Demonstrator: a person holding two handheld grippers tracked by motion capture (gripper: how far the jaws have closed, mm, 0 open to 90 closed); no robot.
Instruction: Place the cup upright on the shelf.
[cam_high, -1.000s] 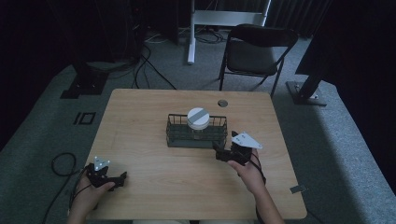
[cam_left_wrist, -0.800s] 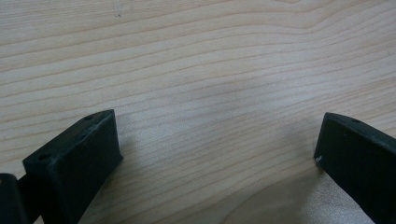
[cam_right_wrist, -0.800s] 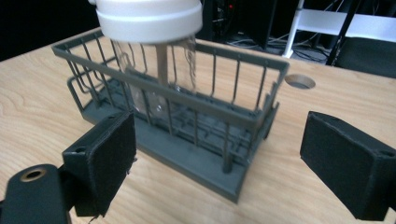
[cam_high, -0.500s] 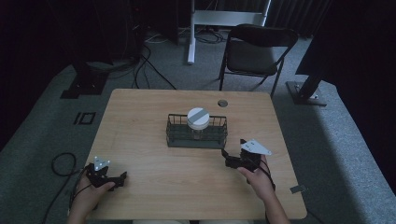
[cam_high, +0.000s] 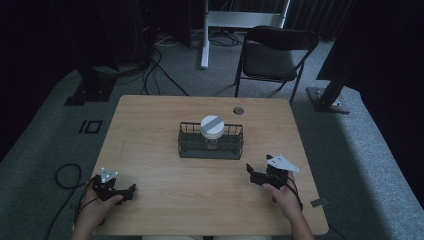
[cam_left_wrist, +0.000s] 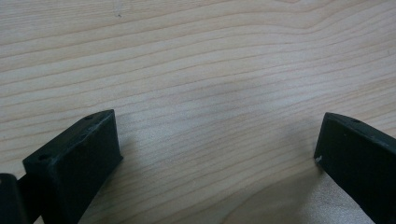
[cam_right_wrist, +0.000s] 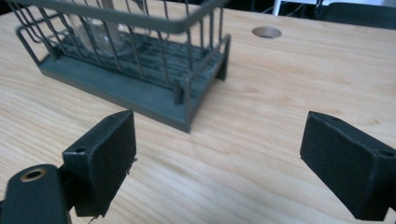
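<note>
Spread tongs (cam_right_wrist: 219, 158), wire basket (cam_right_wrist: 140, 88), table (cam_right_wrist: 289, 84)

Dim lab: cables (cam_high: 155, 65), rig stands (cam_high: 92, 82)

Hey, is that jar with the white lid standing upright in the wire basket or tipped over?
Upright: the jar stands inside the wire basket, its white lid facing up.

Right gripper view: wire basket (cam_right_wrist: 140, 70) cut off by top and left edges, far side hidden. Clear jar (cam_right_wrist: 100, 35) inside it blurred behind the bars, its top out of frame. Right claw (cam_right_wrist: 219, 158): outer jaw clipped at the right edge. Left claw (cam_left_wrist: 215, 154): both jaws cut by bottom edge. High view: jar contents below the white lid (cam_high: 212, 126) too small to tell. Chair (cam_high: 275, 55) legs dim.
</note>
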